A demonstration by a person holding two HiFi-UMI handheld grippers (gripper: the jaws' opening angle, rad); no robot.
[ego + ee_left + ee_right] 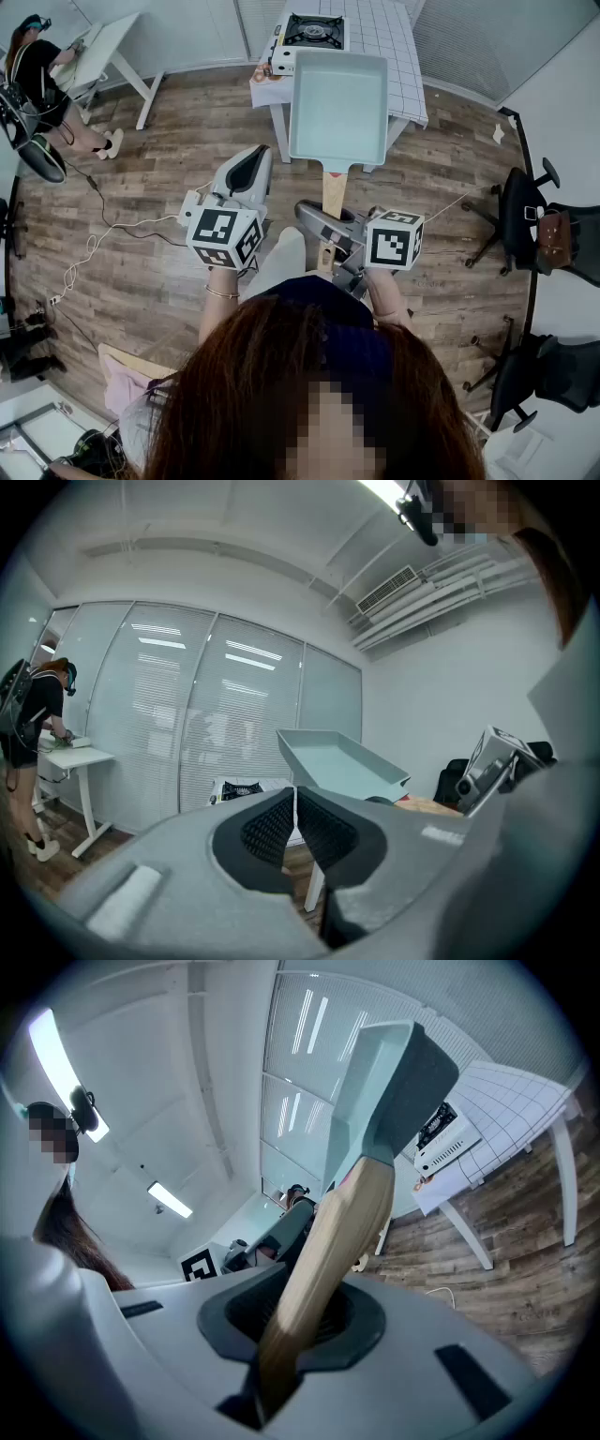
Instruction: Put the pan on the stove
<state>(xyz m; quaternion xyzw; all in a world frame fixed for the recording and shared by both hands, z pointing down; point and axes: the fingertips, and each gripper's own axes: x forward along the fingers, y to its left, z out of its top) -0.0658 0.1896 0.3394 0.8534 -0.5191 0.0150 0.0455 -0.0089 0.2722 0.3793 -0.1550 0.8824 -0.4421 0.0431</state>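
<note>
Right gripper view alone shows right claw (292, 1324) gripping pan (377, 1091) by handle (330, 1246); left claw (293, 825) closed.

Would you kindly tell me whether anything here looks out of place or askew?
Nothing stands out. The pan hangs in the air, its wooden handle clamped in the right tongs, short of the stove on the table.

Wood floor (141, 197), black office chairs (514, 212)
</note>
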